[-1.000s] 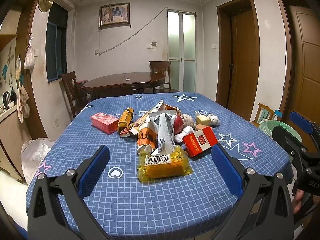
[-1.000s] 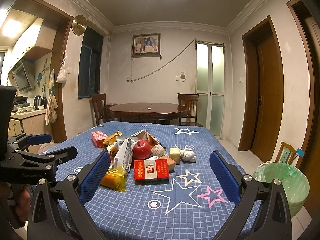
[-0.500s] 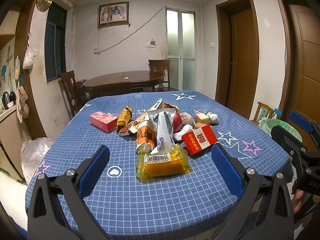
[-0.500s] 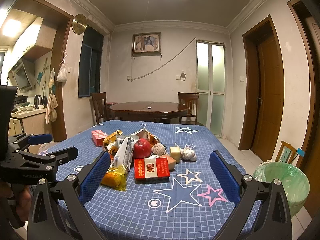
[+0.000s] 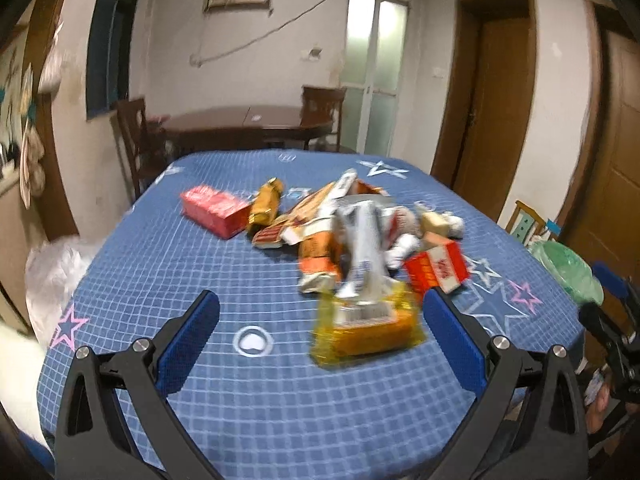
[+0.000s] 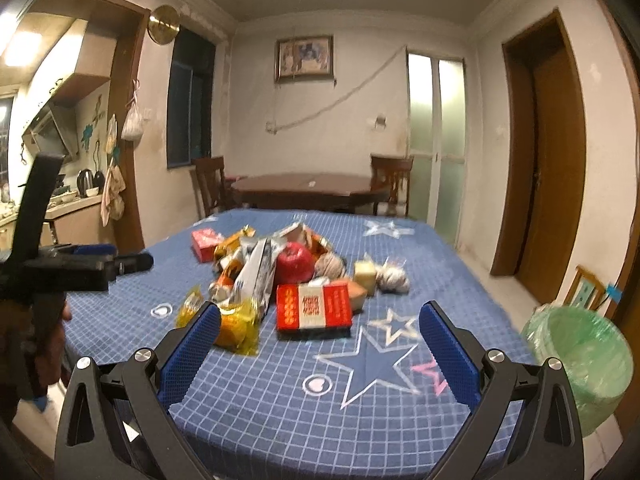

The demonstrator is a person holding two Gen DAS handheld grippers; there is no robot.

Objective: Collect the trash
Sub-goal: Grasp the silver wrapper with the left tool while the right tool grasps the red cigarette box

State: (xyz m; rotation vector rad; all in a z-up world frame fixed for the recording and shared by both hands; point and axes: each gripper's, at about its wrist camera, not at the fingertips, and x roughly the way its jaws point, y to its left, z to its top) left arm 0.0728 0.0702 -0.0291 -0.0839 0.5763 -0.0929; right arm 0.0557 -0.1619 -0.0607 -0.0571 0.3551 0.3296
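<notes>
A pile of trash lies mid-table on the blue star tablecloth (image 5: 248, 400): a yellow wrapped pack (image 5: 366, 326), a silver wrapper (image 5: 364, 256), a red and white box (image 5: 438, 270), a pink box (image 5: 214, 210) and a gold wrapper (image 5: 266, 204). My left gripper (image 5: 320, 344) is open and empty just short of the yellow pack. My right gripper (image 6: 318, 354) is open and empty in front of the red and white box (image 6: 314, 306), beside a red apple (image 6: 294, 266). A green-lined bin (image 6: 580, 364) stands right of the table.
A dark wooden table (image 6: 308, 188) with chairs stands behind. Wooden doors (image 6: 552, 160) are on the right. A white plastic bag (image 5: 56, 272) lies on the floor at the left. The bin also shows at the right edge of the left wrist view (image 5: 566, 272).
Both grippers have moved forward toward the pile, which looks larger and blurred. The left gripper view has shifted left. Nothing was grasped.
</notes>
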